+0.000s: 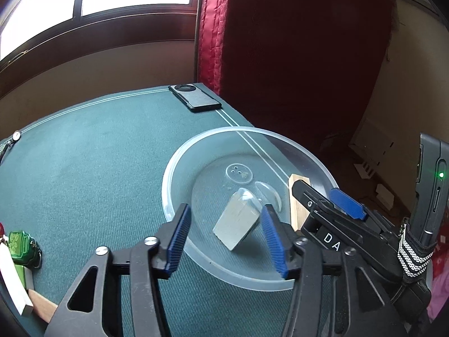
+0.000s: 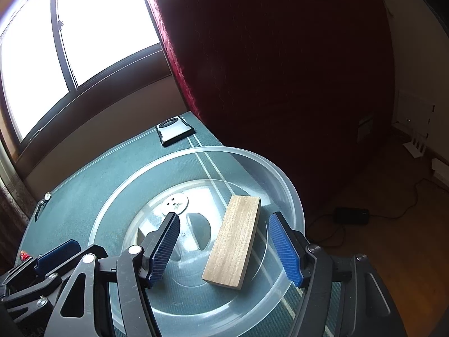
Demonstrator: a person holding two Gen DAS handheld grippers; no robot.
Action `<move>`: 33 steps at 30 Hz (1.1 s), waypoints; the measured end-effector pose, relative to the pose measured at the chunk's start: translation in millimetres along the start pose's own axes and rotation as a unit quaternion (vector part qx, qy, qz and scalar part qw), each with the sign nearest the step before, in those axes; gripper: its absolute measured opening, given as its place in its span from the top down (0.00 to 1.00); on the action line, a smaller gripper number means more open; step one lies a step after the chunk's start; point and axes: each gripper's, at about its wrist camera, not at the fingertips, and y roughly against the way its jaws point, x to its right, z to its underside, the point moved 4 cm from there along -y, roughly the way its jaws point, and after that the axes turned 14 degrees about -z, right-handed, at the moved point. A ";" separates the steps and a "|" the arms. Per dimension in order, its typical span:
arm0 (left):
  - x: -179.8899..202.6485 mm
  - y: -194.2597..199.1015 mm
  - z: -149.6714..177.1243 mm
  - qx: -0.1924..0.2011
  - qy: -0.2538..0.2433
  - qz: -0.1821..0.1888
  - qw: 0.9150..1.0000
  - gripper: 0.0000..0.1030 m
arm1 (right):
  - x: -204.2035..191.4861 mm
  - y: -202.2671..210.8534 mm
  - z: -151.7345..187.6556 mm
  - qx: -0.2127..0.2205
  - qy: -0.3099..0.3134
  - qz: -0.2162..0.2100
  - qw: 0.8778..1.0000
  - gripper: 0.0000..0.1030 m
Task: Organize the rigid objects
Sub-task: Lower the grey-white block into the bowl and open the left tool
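Note:
A clear plastic bowl (image 1: 179, 154) (image 2: 291, 193) sits on the green table mat. Inside it lie a grey metal block (image 1: 237, 221) and a light wooden block (image 2: 234, 238), whose end shows in the left wrist view (image 1: 297, 210). My left gripper (image 1: 227, 238) is open, its blue pads either side of the grey block, just above it. My right gripper (image 2: 230, 250) is open over the bowl, the wooden block lying between its pads; it also shows in the left wrist view (image 1: 334, 193). Neither gripper holds anything.
A black phone (image 1: 195, 97) (image 2: 174, 129) lies at the mat's far edge. A green keychain (image 1: 19, 248) and a white-and-wood piece (image 1: 16, 286) lie at the left. A small round gauge (image 1: 16, 135) sits far left. A dark red curtain hangs behind; floor with cables lies right.

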 end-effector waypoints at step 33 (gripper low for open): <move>-93.6 47.9 57.7 -0.012 0.076 -0.122 0.990 0.35 | -1.7 -0.6 0.2 0.002 0.000 0.002 1.000 0.31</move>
